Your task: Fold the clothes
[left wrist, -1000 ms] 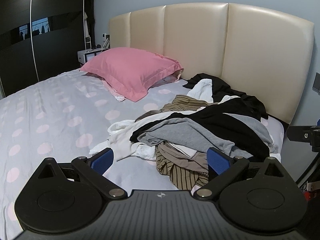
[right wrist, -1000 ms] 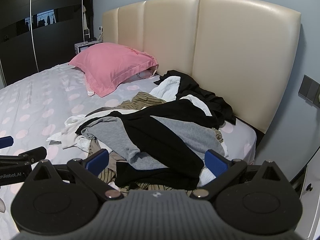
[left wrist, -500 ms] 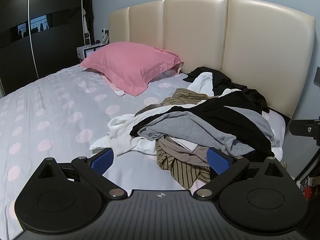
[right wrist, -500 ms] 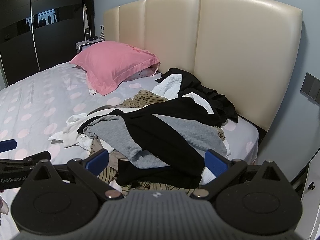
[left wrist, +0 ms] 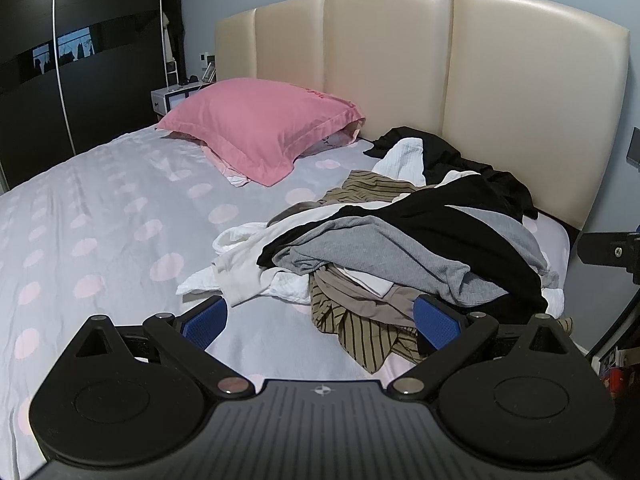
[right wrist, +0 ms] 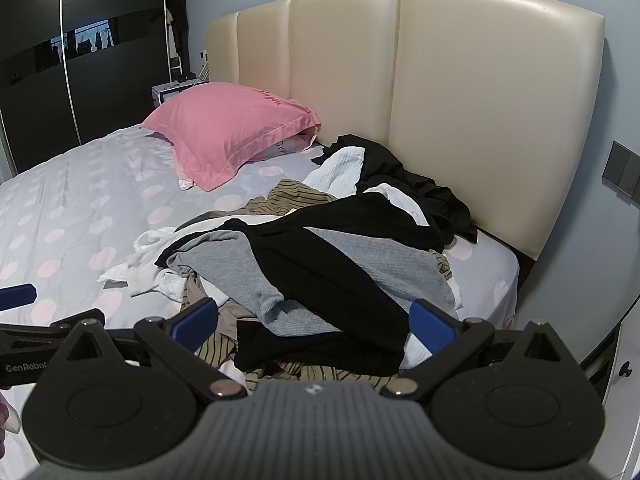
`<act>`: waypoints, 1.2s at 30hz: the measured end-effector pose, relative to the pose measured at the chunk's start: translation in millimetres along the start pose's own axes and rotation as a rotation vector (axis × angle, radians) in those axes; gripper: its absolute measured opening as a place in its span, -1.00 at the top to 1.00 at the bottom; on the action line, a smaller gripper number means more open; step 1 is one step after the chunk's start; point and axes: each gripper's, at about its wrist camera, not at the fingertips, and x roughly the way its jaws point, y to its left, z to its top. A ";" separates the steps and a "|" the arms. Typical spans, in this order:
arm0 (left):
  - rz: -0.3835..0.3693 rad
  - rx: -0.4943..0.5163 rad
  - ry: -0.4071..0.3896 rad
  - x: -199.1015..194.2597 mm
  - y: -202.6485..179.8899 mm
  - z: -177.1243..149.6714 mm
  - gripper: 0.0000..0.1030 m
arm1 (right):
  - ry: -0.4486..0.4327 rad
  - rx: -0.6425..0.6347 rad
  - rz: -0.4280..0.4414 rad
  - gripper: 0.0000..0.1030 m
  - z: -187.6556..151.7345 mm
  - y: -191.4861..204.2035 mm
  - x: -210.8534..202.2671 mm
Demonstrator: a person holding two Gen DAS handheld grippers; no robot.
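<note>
A heap of clothes (left wrist: 404,240) (right wrist: 320,256) lies on the right side of the bed near the headboard: a grey top (left wrist: 384,252), black garments (left wrist: 460,208), white pieces (left wrist: 240,256) and a brown striped shirt (left wrist: 360,332). My left gripper (left wrist: 320,324) hovers open just before the heap's near edge, holding nothing. My right gripper (right wrist: 314,322) stands open over the heap's near side, above the grey and black cloth, also with nothing in it. The left gripper's finger (right wrist: 18,294) shows at the left edge of the right wrist view.
The bed sheet (left wrist: 100,220) is grey with pink dots and bare on the left. A pink pillow (left wrist: 256,136) lies by the cream headboard (left wrist: 440,72). A nightstand (left wrist: 176,98) and dark wardrobe (left wrist: 80,80) stand at the far left. A wall switch (right wrist: 622,172) is on the right.
Both views have shifted slightly, the heap sitting a little farther from the left gripper than a second ago. Both grippers stay open and the clothes have not moved.
</note>
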 end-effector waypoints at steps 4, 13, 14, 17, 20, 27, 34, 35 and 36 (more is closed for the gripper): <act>0.001 -0.002 0.007 1.0 0.3 -0.3 -0.97 | 0.002 0.001 0.000 -0.99 0.0 -0.4 0.4; 0.002 -0.008 0.017 2.2 2.0 -2.8 -0.97 | 0.009 0.001 -0.002 -0.99 1.2 -2.1 1.3; 0.003 -0.008 0.018 2.0 2.2 -2.9 -0.97 | 0.010 0.000 -0.002 -0.99 1.4 -2.3 1.5; 0.003 -0.012 0.019 1.0 4.0 -3.3 -0.97 | 0.013 -0.002 -0.004 -0.99 0.7 -1.7 1.8; 0.006 -0.014 0.023 0.5 6.0 -4.0 -0.97 | 0.017 -0.007 -0.007 -0.99 0.5 -0.5 2.2; 0.032 -0.005 0.037 -0.4 12.7 -5.6 -0.97 | 0.060 -0.049 0.028 -0.99 4.7 4.8 8.7; 0.076 -0.010 0.052 -2.8 32.5 -7.9 -0.97 | -0.013 -0.085 0.104 -0.99 12.0 12.5 8.2; 0.086 -0.014 0.053 -3.4 36.1 -8.7 -0.97 | -0.034 -0.088 0.115 -0.99 14.0 13.7 8.8; 0.097 -0.019 0.055 -4.1 40.2 -9.8 -0.97 | -0.055 -0.090 0.128 -0.99 16.7 15.0 9.9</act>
